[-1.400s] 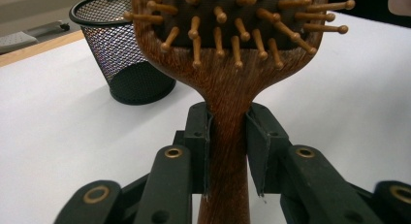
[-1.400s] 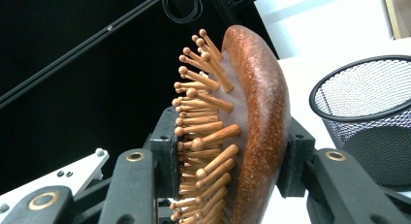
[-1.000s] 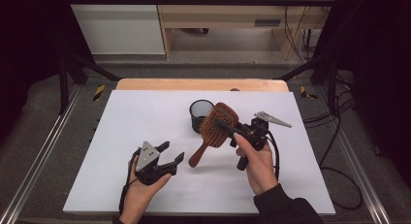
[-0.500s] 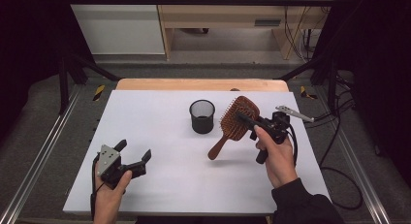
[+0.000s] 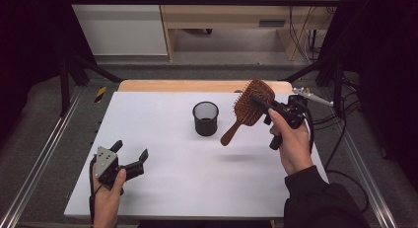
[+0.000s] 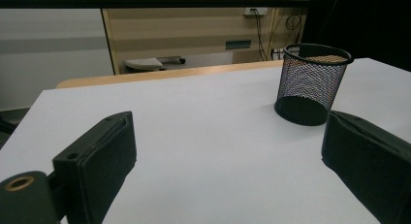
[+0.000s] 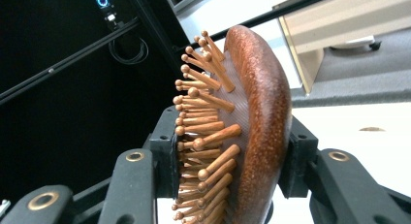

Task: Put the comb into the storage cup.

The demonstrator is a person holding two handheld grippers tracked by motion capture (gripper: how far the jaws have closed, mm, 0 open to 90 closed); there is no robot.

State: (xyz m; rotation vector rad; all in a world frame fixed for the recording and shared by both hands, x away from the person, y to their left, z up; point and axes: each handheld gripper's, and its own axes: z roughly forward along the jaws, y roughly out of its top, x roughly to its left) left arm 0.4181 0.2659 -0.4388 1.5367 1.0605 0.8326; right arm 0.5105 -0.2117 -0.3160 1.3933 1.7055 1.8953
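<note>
Since the earlier frames the hairbrush [image 5: 250, 111] had been carried from just over the cup [image 5: 205, 118] out to its right and higher, and the left gripper [image 5: 132, 164] had drawn back toward the near-left corner of the table [image 5: 197, 188].

Nearest, that left gripper sat low, its jaws wide apart and empty, well apart from the cup and pointed toward it. Beyond it the mesh cup stood upright. The right gripper [image 5: 263, 105], nearer the cup, was clamped across the brush head, bristle face on one jaw, back on the other. The brush's long axis slanted down, handle end toward the cup's right side but not over the rim.
</note>
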